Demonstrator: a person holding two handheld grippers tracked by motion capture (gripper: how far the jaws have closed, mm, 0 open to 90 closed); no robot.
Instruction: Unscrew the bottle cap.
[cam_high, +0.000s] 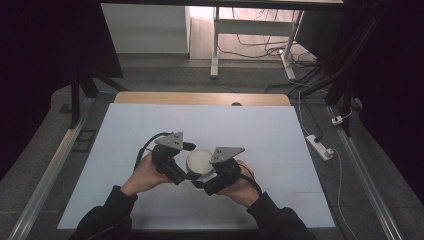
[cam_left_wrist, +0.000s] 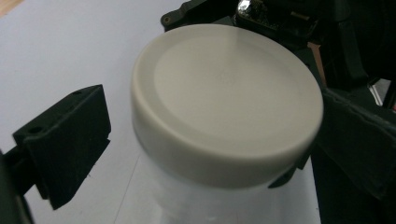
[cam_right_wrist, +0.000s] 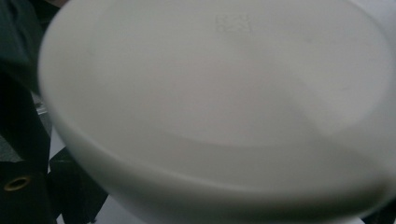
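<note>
1. Tabletop (cam_high: 150, 125): white sheet over a wooden top. The work sits toward the near edge, about midway between the left and right edges.
2. Jar (cam_left_wrist: 154, 196): translucent body under a white lid (cam_high: 201, 161). It stands between the two tools, with the lid seated on top.
3. Progress, as judged: both tools are brought in on the jar, but the lid sits flush, so opening is not yet done. Twisting and lifting off remain.
4. Left hand-held gripper (cam_high: 181, 176): jaws apart and straddling the jar just below the lid. One jaw stands clear on the side with bare sheet between; contact on the other side cannot be told.
5. Right hand-held gripper (cam_high: 207, 184): pressed close against the lid rim. Its view is blurred by the lid, so I cannot tell whether the jaws are apart or clamped.
</note>
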